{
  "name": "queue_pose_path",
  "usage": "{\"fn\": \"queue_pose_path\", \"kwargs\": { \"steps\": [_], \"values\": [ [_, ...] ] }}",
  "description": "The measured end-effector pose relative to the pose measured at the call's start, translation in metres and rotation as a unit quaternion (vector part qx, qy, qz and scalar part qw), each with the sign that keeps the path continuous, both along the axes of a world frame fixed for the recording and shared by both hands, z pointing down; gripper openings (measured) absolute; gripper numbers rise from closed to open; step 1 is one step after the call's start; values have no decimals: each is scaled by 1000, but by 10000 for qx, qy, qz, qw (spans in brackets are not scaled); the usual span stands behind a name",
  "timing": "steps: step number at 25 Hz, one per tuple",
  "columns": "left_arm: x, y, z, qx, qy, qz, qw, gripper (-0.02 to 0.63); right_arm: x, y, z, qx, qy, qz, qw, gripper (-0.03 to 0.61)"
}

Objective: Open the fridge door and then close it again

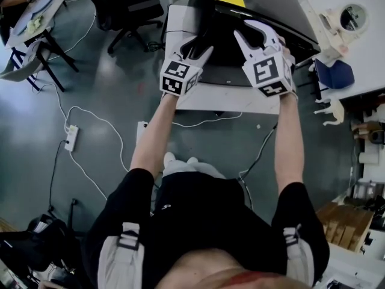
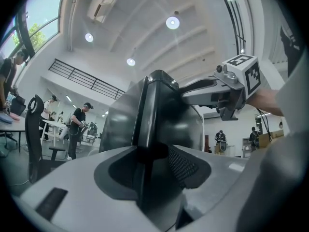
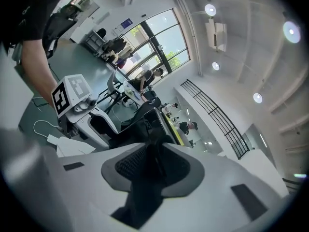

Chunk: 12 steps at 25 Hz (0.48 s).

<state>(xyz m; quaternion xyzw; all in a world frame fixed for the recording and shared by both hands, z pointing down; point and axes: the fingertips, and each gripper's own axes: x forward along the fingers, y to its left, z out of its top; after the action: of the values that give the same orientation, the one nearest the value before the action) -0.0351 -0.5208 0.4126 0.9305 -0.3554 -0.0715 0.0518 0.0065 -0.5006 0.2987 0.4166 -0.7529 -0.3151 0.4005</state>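
Note:
A small black fridge [image 1: 231, 53] stands on a white platform [image 1: 222, 96] in front of me. Its door [image 1: 201, 5] shows as a thin dark slab, edge-on, at the fridge's left. My left gripper [image 1: 200, 46] straddles that slab. In the left gripper view the door edge [image 2: 147, 115] runs between the jaws of the left gripper [image 2: 152, 163], and the pads stand off it, open. My right gripper [image 1: 254, 35] reaches over the fridge's front. In the right gripper view the right gripper [image 3: 155, 153] has a dark edge of the fridge [image 3: 152, 129] filling the narrow gap between its pads.
A black office chair [image 1: 126, 8] stands at the far left of the fridge. A power strip [image 1: 71, 138] with white cables lies on the grey floor. A white table [image 1: 361, 47] with a blue object [image 1: 335, 74] is at the right. Other people work in the hall behind.

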Motion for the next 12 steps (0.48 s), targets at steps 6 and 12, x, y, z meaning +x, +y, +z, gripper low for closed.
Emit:
{"fn": "queue_pose_path", "kwargs": {
  "steps": [6,12],
  "values": [
    [-12,10,4,-55,-4,-229,9997,187,-9,0,9,78,284,-5,9996,89],
    [1,9,0,-123,-199,-508,9984,189,2,1,7,-177,687,-151,9974,71]
  ]
}}
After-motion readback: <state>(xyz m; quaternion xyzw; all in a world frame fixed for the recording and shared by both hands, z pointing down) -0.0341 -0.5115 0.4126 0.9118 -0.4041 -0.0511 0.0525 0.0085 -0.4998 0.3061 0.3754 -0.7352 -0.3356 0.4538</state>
